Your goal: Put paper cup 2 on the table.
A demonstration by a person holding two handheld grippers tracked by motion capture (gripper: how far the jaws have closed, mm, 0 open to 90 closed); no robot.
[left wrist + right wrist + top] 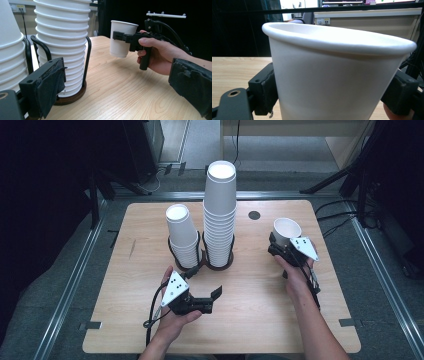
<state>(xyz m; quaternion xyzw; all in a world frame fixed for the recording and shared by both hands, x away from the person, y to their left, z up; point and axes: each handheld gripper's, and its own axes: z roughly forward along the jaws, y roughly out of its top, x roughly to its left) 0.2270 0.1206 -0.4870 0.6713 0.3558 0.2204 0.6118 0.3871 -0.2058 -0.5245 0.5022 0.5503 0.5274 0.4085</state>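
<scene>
In the high view, the pale wooden table (pixel 235 320) with rounded corners carries a dark wire holder with two rings (pixel 202 262) near its centre. Its eleven-o'clock ring holds the shorter stack of white paper cups (pixel 181 237); its one-o'clock ring holds the taller ribbed stack of white paper cups (pixel 220 212). At three o'clock from the holder, the right gripper (pixel 281 247) clamps a single white paper cup (pixel 286 231), mouth up, well apart from both stacks. At six o'clock, the left gripper (pixel 214 299) lies level above the wood, its jaws spread with nothing between them.

In the left gripper view, the padded black jaws frame the taller stack, standing in its dark round base. At two o'clock the single cup (pixel 121 38) hangs clear of the tabletop, gripped across its smooth tapered wall by the right gripper (pixel 122 37).

In the right gripper view, the cup (pixel 332 75) sits between both black jaws, which press on its sides below the rolled rim.
</scene>
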